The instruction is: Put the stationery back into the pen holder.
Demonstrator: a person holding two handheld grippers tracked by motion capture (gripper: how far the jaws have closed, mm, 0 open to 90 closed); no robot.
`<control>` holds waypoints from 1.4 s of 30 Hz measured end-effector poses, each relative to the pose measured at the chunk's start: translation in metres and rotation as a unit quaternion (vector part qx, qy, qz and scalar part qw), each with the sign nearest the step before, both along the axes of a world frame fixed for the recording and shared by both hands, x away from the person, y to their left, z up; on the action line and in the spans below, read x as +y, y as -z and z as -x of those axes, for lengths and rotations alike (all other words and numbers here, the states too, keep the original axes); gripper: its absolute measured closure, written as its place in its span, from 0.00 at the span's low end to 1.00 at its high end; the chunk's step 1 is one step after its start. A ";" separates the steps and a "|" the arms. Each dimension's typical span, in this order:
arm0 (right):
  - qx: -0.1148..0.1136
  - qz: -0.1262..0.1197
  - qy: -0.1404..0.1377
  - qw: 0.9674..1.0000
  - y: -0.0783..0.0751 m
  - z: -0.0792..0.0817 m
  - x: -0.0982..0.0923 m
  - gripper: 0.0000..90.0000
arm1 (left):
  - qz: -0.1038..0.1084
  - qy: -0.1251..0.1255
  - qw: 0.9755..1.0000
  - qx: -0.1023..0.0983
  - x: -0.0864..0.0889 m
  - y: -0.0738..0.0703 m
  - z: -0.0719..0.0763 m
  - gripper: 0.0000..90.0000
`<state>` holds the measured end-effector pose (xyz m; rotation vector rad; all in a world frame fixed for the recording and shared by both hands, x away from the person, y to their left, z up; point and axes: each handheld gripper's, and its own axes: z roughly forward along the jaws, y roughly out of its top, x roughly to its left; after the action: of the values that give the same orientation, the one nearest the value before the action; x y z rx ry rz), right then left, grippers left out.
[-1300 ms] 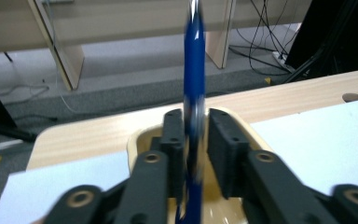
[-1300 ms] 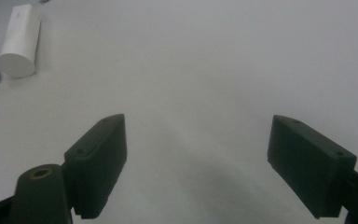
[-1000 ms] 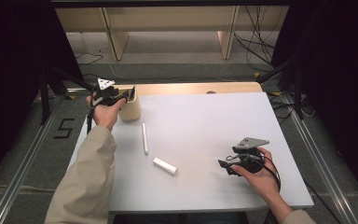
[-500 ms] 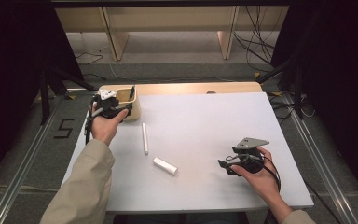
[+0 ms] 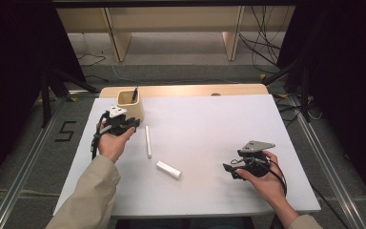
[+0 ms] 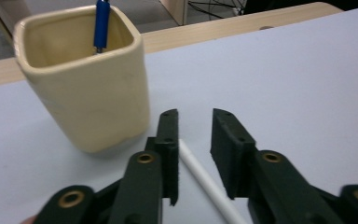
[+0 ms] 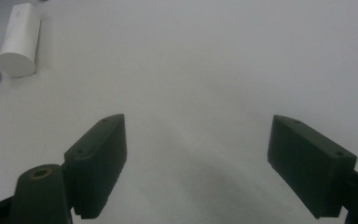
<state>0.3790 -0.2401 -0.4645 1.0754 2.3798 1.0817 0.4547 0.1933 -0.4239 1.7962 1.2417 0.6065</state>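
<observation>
White and thin, the stick (image 6: 204,179) lies flat on the table (image 5: 209,129) just beside the cream cup (image 6: 81,79), which stands upright with a blue pen (image 6: 101,24) in it. My left gripper (image 6: 194,122) sits low over the near end of that stick; its jaws have just been closing, a narrow gap remains, and the stick runs between them untouched. My right gripper (image 7: 196,140) rests released, jaws wide, well apart from the short white cylinder (image 7: 19,39).
</observation>
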 end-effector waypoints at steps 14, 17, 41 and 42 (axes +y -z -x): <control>0.001 0.001 -0.001 1.000 0.000 0.000 0.000 0.23 | -0.016 0.034 0.998 0.046 -0.015 0.023 0.014 1.00; 0.000 0.000 -0.001 1.000 0.000 0.000 0.000 0.23 | -0.019 0.040 0.997 0.056 -0.019 0.027 0.017 1.00; 0.003 0.002 -0.003 1.000 0.000 0.000 0.001 0.23 | -0.055 0.006 0.996 0.069 -0.039 0.038 0.012 0.78; 0.003 0.001 -0.003 1.000 0.000 0.000 0.001 0.23 | -0.049 -0.002 0.996 0.070 -0.040 0.039 0.012 0.76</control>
<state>0.3792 -0.2392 -0.4649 1.0715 2.3898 1.0785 0.4430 0.1529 -0.4625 1.9475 1.3294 0.5598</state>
